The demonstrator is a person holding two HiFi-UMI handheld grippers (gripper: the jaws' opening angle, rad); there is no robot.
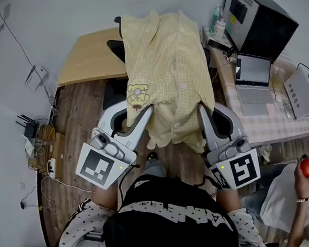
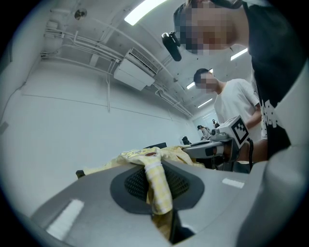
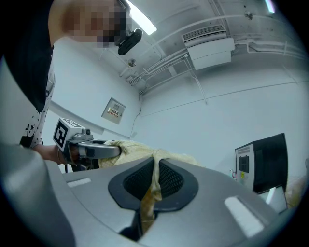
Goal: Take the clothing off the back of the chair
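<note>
left claw [image 1: 145, 112] held forward, pinching yellow garment [image 1: 163, 61] | right claw [image 1: 202, 110] likewise (both outstretched)

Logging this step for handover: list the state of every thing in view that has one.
yellow garment: draped over the chair, near edge pinched in two places.
left gripper: shut on the yellow garment.
right gripper: shut on the yellow garment.
chair: mostly covered by the yellow garment.
laptop: open, screen lit.
</note>
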